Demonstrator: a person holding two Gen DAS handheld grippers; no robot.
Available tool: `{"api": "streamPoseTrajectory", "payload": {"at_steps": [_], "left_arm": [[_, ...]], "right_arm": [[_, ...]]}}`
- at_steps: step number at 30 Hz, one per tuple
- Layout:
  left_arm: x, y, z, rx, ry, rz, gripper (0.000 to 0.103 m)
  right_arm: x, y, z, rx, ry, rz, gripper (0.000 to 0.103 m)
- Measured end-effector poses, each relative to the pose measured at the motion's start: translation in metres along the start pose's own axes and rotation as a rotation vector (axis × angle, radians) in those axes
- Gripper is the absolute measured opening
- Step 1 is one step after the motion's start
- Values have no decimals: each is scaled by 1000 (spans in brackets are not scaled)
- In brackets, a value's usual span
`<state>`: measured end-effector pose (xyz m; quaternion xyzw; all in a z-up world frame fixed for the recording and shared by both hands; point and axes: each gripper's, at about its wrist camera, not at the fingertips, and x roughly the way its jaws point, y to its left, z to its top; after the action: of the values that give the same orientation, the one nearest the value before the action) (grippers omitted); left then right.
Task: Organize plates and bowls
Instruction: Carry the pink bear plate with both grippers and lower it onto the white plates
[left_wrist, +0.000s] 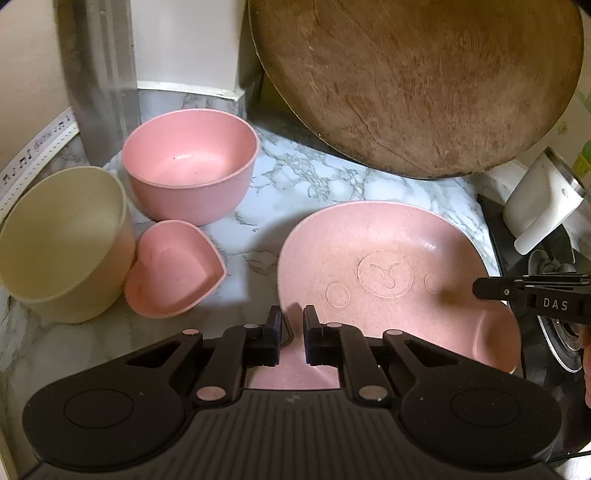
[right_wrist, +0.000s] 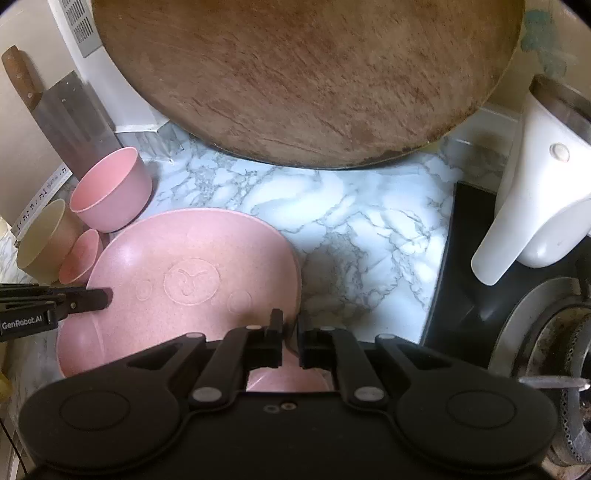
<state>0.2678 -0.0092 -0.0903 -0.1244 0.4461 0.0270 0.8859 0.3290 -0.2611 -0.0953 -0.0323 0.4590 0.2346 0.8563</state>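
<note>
Pink plate (left_wrist: 399, 266) rim pinched by both grippers (jaws nearly closed, level).

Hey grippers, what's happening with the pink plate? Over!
Left gripper and right gripper jaws pinching pink plate near rim. Pink bowl, heart dish left. Nothing blocking.

Light: soft, even, indoor | Glare: faint sheen on pink speckled face plate (left_wrist: 399, 273) ahead of fingers | Shadows: soft, under bowls | Distortion: strong fisheye bending at edges | Focus: slightly soft, grainy
</note>
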Motion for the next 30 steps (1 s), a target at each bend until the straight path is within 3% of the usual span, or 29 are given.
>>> {"api": "streamPoseTrajectory", "payload": {"at_steps": [17,30], "left_arm": [[-68,38,-27,-110,-72,29,11],[-145,106,-67,-224,-110,151,11]], "right_arm": [[-33,65,-3,-71,-44,40,6],[-37,166,-5,-190,-34,156,6]]}}
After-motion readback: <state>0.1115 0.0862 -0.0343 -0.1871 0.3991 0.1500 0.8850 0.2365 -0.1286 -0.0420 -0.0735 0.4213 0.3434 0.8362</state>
